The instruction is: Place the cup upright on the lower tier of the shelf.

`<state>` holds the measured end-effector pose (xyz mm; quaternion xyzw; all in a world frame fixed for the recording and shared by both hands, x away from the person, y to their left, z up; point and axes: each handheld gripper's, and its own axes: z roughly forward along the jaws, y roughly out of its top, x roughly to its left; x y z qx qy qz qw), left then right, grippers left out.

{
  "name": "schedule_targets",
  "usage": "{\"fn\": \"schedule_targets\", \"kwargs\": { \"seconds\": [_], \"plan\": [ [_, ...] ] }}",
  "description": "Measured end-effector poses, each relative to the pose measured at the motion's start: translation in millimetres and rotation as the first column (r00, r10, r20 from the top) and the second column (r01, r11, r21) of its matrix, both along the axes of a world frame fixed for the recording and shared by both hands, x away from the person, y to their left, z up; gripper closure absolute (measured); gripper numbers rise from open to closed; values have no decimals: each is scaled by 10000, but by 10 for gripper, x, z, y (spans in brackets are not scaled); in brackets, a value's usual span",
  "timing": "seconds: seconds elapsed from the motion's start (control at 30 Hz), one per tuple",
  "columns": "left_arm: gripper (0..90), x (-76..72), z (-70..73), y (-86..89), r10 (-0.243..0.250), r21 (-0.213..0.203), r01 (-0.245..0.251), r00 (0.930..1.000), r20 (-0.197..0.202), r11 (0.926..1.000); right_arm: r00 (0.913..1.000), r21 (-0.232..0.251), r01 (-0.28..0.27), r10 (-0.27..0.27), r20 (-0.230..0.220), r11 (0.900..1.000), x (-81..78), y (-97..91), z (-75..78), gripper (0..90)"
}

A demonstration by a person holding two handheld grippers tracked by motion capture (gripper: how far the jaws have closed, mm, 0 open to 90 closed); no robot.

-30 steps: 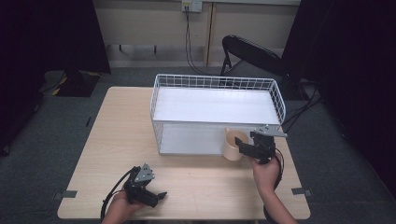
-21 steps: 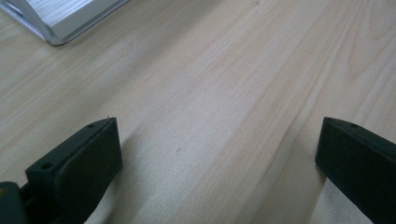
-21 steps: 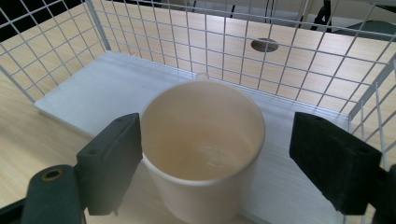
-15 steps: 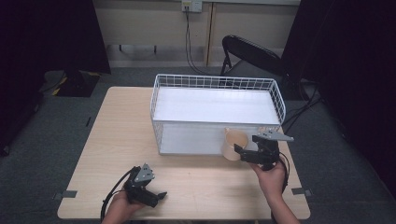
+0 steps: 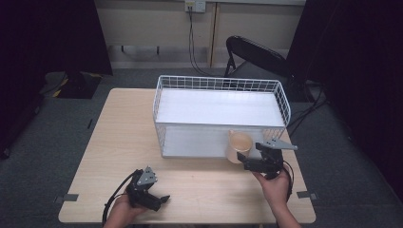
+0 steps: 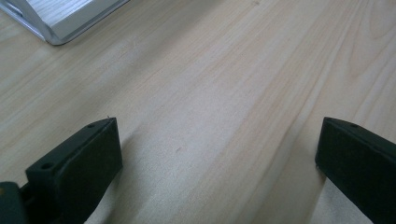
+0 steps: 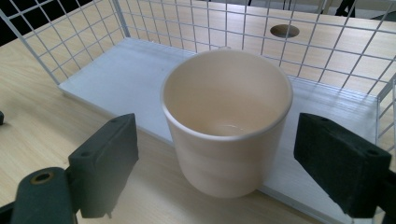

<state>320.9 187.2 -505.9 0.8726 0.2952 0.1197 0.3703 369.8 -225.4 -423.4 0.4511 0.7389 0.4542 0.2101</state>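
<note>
- Right now the right gripper stands with its jaws spread wide on either side of the cup, pads clear of the wall; they have just been opening, with the cup between them but not pressed.
- That cup stands upright on the table, outside the wire basket and right against its near wall, toward the right corner.
- Down at the near left of the table, the left gripper rests low with jaws wide apart and nothing between them (bare wood is all its own view offers).
- Risk, as I judge it: pulling the right gripper back at a slant could let one pad clip the rim and tip the cup or slide it along the basket.
- Another risk: the right-hand pad sits close to the basket wire, so a sideways drift could snag the mesh and jolt both basket and cup.
- Hard to tell: whether the cup truly touches the basket's base edge or merely stands just beside it.
- Hidden: any handle lies on the cup's far side, and its foot is cut off behind the gripper in the high view.
</note>
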Motion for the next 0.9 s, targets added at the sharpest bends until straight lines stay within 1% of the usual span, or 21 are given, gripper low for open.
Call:
{"fn": "schedule_targets", "kwargs": {
  "seconds": [0.17, 0.2, 0.27, 0.3, 0.33, 0.57, 0.77, 0.9],
  "plan": [
    [0, -1, 0, 0, 6, -8, -6, 10000, -12, 10000, 10000, -140, -26, 27, 12, 9999, -22, 15, -35, 129],
    [0, 0, 0, 0, -2, 5, 2, 10000, 3, 10000, 10000, -344, -57, 56, -23, 9994, -25, 20, -61, 129],
    [0, -1, -1, -1, 8, -11, -8, 10000, -12, 10000, 10000, -491, -46, 45, -16, 9988, -21, 23, -92, 130],
    [0, -1, -1, -1, 8, -11, -8, 10000, -12, 10000, 10000, -491, -46, 45, -16, 9988, -21, 23, -92, 130],
    [0, -1, 0, 0, 5, -4, -5, 10000, -15, 10000, 9999, -538, -5, -1, -121, 9986, -16, 33, -121, 130],
    [0, -1, 0, 0, 3, -2, -3, 10000, -13, 10000, 9996, -845, 202, -217, -169, 9962, 31, 53, -190, 140],
    [0, -1, 0, 0, 4, -4, -4, 10000, -16, 10000, 9994, -886, 300, -313, -127, 9956, 55, 67, -216, 167],
    [0, -1, 0, 0, 5, -5, -5, 10000, -17, 10000, 9992, -816, 357, -368, -125, 9960, 70, 82, -220, 213]
  ]
}}
